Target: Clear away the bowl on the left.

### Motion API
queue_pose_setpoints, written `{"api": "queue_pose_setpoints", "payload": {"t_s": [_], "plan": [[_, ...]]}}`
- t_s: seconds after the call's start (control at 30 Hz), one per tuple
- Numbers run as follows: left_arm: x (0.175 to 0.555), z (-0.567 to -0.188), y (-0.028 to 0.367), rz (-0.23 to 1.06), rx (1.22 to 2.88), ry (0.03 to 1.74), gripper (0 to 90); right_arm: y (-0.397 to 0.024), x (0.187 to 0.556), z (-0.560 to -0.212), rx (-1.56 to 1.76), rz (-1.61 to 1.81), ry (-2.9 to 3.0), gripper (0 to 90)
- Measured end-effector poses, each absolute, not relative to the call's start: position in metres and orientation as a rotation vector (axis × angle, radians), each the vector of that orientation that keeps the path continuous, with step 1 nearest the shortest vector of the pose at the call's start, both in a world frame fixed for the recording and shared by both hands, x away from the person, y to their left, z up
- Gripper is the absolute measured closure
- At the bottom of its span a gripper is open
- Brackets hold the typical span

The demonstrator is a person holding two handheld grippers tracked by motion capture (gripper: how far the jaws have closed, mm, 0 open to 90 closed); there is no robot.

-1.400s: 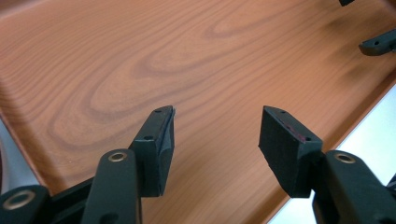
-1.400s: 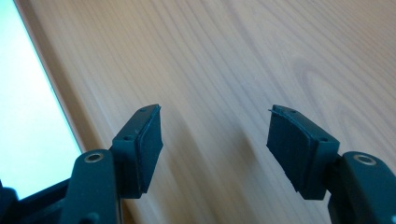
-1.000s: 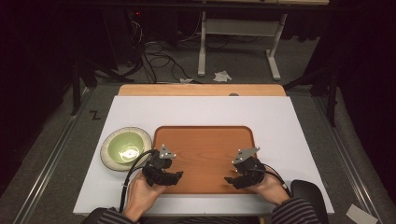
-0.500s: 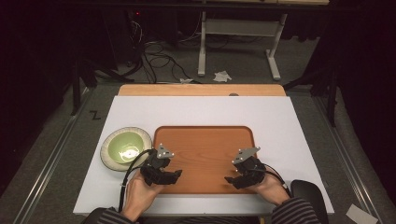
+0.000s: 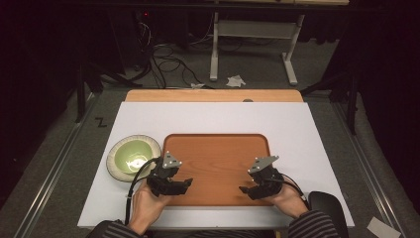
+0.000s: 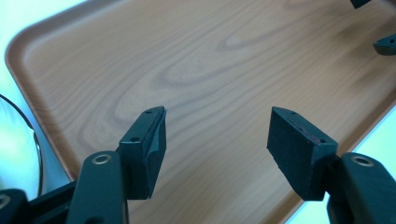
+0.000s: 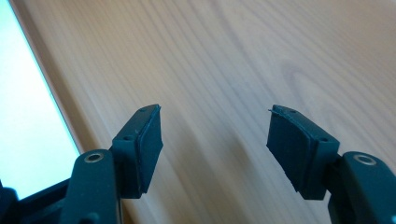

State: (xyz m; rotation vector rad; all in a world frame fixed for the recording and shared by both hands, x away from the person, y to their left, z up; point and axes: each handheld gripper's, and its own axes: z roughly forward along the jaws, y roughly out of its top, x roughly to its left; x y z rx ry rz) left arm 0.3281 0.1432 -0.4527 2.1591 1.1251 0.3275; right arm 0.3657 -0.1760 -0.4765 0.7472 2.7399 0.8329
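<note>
1. A wooden tray [image 5: 218, 158] lies flat at the centre of the high view, on a white table top [image 5: 307, 129]. Its near edge sits low in the frame, by the person's hands.
2. The left gripper [image 5: 184, 184] sits in the lower left of the high view, over the tray's near left corner, and points toward the middle of the frame.
3. In the left gripper view the left gripper [image 6: 217, 133] has just been opening. Its jaws stand wide apart, with only bare tray wood [image 6: 210, 70] showing between them; nothing is gripped.
4. The right gripper [image 5: 245, 190] sits in the lower right of the high view, over the tray's near right part, and points toward the left gripper.
5. In the right gripper view the right gripper [image 7: 215, 128] also stands wide open, with nothing between its jaws. The tray surface [image 7: 224, 56] lies beyond them, and its rim runs down the left of that frame.
6. A green bowl [image 5: 133, 157] stands on the table just off the tray's left edge, at the left of the high view, close to the left gripper.
7. A sliver of the bowl's rim [image 6: 18, 154] shows at the left edge of the left gripper view.
</note>
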Motion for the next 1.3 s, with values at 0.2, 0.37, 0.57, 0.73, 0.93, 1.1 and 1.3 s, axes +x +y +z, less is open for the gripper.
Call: {"api": "queue_pose_setpoints", "payload": {"t_s": [0.2, 0.37, 0.57, 0.73, 0.93, 1.1, 1.3], "plan": [[0.328, -0.454, 0.143, 0.342, 2.16, 1.128, 37.7, -0.184, 0.366, -0.471, 0.777, 0.874, 2.699, 37.0], [0.329, -0.453, 0.146, 0.343, 2.149, 1.139, 37.4, -0.192, 0.37, -0.468, 0.824, 0.914, 2.635, 37.0], [0.329, -0.45, 0.151, 0.356, 2.142, 1.151, 37.1, -0.199, 0.372, -0.463, 0.875, 0.964, 2.581, 36.8], [0.33, -0.45, 0.154, 0.363, 2.148, 1.16, 36.4, -0.2, 0.378, -0.466, 0.915, 0.942, 2.568, 36.8], [0.331, -0.446, 0.161, 0.396, 2.131, 1.175, 36.4, -0.199, 0.379, -0.467, 0.939, 0.917, 2.566, 36.6], [0.33, -0.445, 0.165, 0.422, 2.132, 1.185, 36.2, -0.197, 0.379, -0.468, 0.94, 0.909, 2.57, 36.6], [0.333, -0.442, 0.173, 0.417, 2.105, 1.211, 36.3, -0.197, 0.379, -0.469, 0.933, 0.911, 2.58, 36.7]]}}
